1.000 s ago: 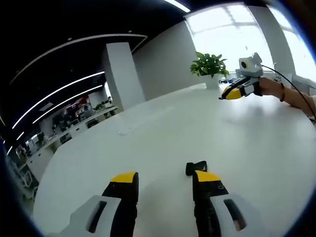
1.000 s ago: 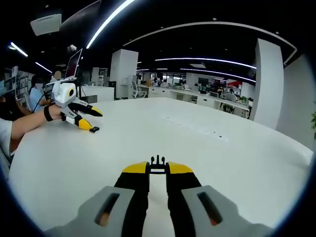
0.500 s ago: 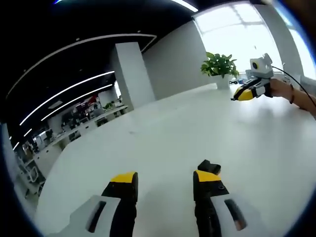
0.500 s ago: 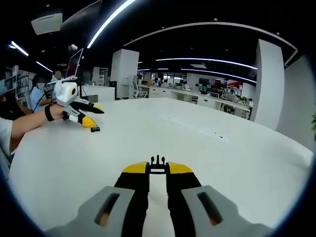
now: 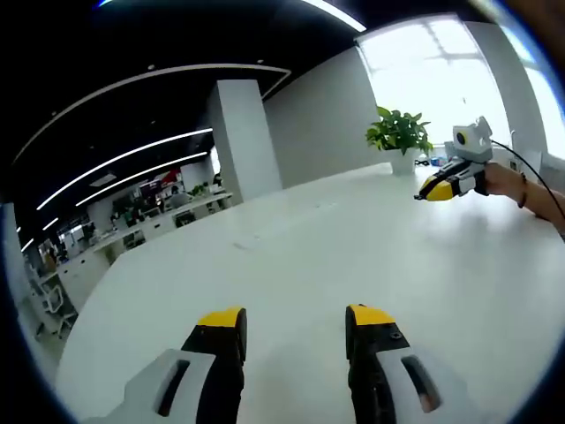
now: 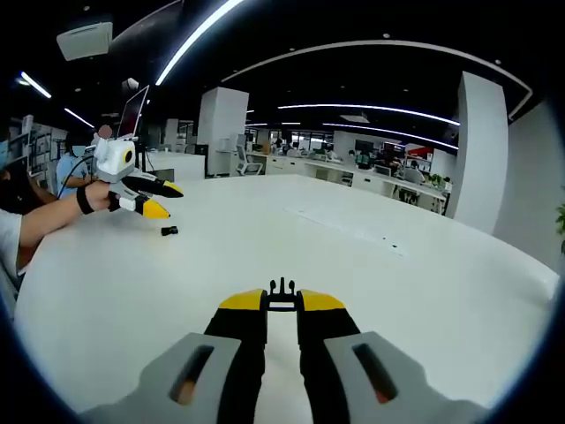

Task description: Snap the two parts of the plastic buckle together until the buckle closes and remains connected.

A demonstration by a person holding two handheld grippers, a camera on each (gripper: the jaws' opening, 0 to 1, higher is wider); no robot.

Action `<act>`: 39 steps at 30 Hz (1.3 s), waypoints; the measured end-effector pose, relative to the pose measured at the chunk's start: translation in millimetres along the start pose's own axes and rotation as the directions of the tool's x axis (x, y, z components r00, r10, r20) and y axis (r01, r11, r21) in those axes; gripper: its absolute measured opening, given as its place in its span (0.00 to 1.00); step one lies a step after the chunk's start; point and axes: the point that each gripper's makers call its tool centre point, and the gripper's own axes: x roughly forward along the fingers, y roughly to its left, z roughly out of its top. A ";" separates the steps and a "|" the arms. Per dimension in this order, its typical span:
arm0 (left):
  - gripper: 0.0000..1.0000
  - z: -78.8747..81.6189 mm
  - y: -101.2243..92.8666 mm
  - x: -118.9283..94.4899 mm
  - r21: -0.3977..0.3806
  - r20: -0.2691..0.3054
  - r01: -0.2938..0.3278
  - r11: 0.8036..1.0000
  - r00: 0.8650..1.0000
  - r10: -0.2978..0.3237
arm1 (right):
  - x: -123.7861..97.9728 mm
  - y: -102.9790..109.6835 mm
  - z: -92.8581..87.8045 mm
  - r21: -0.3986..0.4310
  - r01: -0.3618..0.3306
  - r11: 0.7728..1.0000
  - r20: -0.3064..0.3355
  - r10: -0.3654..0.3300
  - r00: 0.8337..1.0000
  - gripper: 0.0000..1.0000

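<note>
White tabletop (image 6: 424, 291) is spreading across the lower half of the right gripper view, and going from the left of that frame, a person's sleeve and forearm (image 6: 44, 221) are reaching in from the left edge, carrying the left gripper (image 6: 163, 199) with its yellow-tipped jaws spread apart and hanging above the table. Just right of and below those tips, a small black buckle part (image 6: 169, 230) is lying on the table, apart from the jaws. At bottom centre the right gripper (image 6: 282, 302) is pointing up the frame, its yellow-tipped jaws pressed onto the pronged buckle part (image 6: 282, 291) — the prongs are sticking out past the tips. Behind, a white pillar (image 6: 481, 150) is standing at the right, with office desks (image 6: 353, 175) far off under curved ceiling lights. In the left gripper view, the left gripper (image 5: 296, 320) is rising from the bottom with jaws wide apart and bare table (image 5: 291, 265) showing between them. A white column (image 5: 243, 137) is standing upper left of centre; a potted plant (image 5: 399, 134) is sitting at upper right near the bright window — and just right of it the right gripper (image 5: 431, 187) is coming in from the right edge on a person's hand, its jaws looking closed together.
</note>
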 end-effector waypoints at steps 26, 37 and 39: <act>0.38 -11.8 -38.0 13.6 0.032 -0.065 0.087 0.996 0.994 -0.084 | -2.0 -3.2 -0.8 -0.005 0.012 1.000 0.001 -0.012 1.000 0.12; 0.38 -18.4 -29.4 16.6 0.026 -0.084 0.080 0.996 0.993 -0.078 | -1.7 -2.6 -0.1 -0.007 0.008 1.000 0.003 -0.008 1.000 0.12; 0.38 -19.3 -28.6 16.3 0.018 -0.081 0.081 0.997 0.994 -0.080 | -1.7 -2.6 0.1 -0.006 0.007 1.000 0.004 -0.007 1.000 0.12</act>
